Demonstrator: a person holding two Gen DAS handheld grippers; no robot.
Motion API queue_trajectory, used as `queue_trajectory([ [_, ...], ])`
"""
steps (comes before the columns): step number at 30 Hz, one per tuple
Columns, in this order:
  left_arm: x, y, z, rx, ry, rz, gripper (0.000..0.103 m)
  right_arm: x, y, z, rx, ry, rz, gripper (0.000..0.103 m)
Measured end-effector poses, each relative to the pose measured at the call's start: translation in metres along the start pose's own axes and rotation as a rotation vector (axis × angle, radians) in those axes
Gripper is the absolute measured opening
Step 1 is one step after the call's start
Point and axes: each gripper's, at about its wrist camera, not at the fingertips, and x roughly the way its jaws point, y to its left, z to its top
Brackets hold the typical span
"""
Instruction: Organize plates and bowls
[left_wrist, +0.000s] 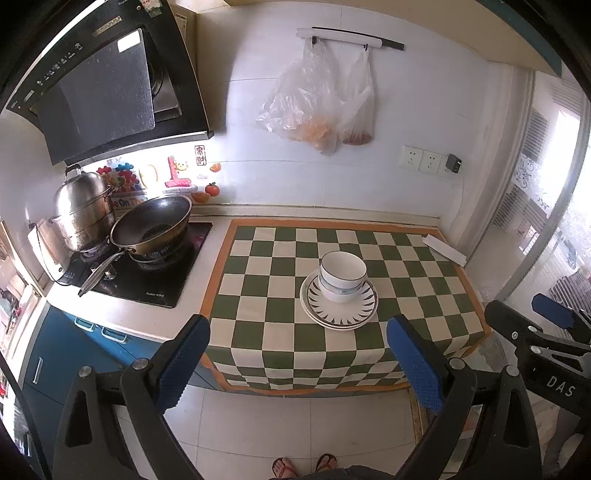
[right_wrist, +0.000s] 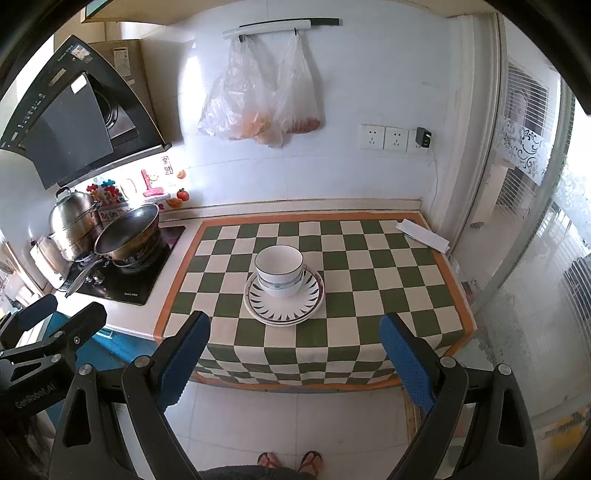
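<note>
Stacked white bowls (left_wrist: 342, 276) sit on a stack of plates (left_wrist: 340, 306) with a dark spiked rim pattern, on the green and white checkered cloth (left_wrist: 280, 266). The same bowls (right_wrist: 279, 270) and plates (right_wrist: 283, 295) show in the right wrist view. My left gripper (left_wrist: 299, 362) is open and empty, held back from the counter edge, over the floor. My right gripper (right_wrist: 295, 360) is open and empty, also back from the counter. Each gripper shows at the side of the other's view: the right one (left_wrist: 535, 325) and the left one (right_wrist: 62, 317).
A wok (left_wrist: 151, 229) and a steel steamer pot (left_wrist: 83, 210) stand on the hob at the left, under a range hood (left_wrist: 99, 85). Plastic bags (left_wrist: 317, 107) hang on the wall. A white paper strip (left_wrist: 443, 250) lies at the cloth's far right corner. Glass door at the right.
</note>
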Motion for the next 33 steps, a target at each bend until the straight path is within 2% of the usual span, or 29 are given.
queue_trajectory([
  [33,0.0016,0.0054,0.0021,0.003,-0.002,-0.007,0.098,0.0094,0.005,-0.0045,0.003,0.012,-0.023,0.095],
])
